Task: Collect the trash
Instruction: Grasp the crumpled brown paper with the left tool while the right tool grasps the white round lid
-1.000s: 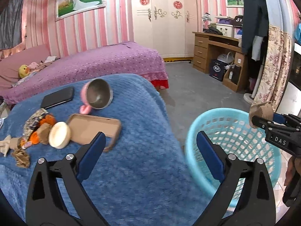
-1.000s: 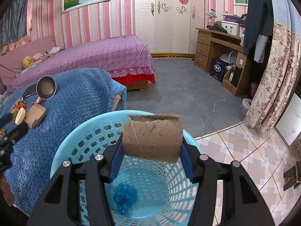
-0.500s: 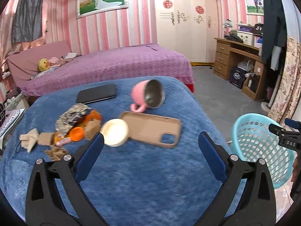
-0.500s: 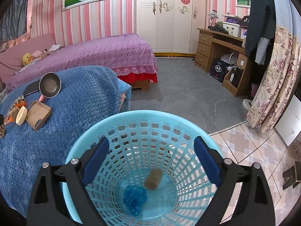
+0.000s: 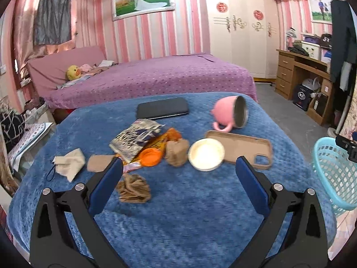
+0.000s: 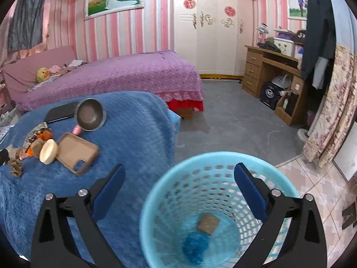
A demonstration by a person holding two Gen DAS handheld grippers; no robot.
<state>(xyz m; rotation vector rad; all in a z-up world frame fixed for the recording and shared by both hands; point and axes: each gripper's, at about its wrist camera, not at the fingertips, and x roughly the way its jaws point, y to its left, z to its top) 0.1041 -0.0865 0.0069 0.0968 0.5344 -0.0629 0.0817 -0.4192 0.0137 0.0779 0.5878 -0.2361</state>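
The light blue basket [image 6: 214, 203] stands on the floor beside the blue-covered tabletop [image 6: 138, 138]. In it lie a brown cardboard roll [image 6: 208, 223] and a crumpled blue wad [image 6: 196, 245]. The right gripper [image 6: 178, 187], jaws just opened wide, hangs empty above the basket's rim. The left gripper [image 5: 178, 182] is spread apart, empty, over the tabletop's scattered trash [image 5: 142, 147].

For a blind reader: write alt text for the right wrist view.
The open right gripper hovers over a blue basket holding a cardboard tube and a blue wad. Left, a blue blanket carries scattered clutter.
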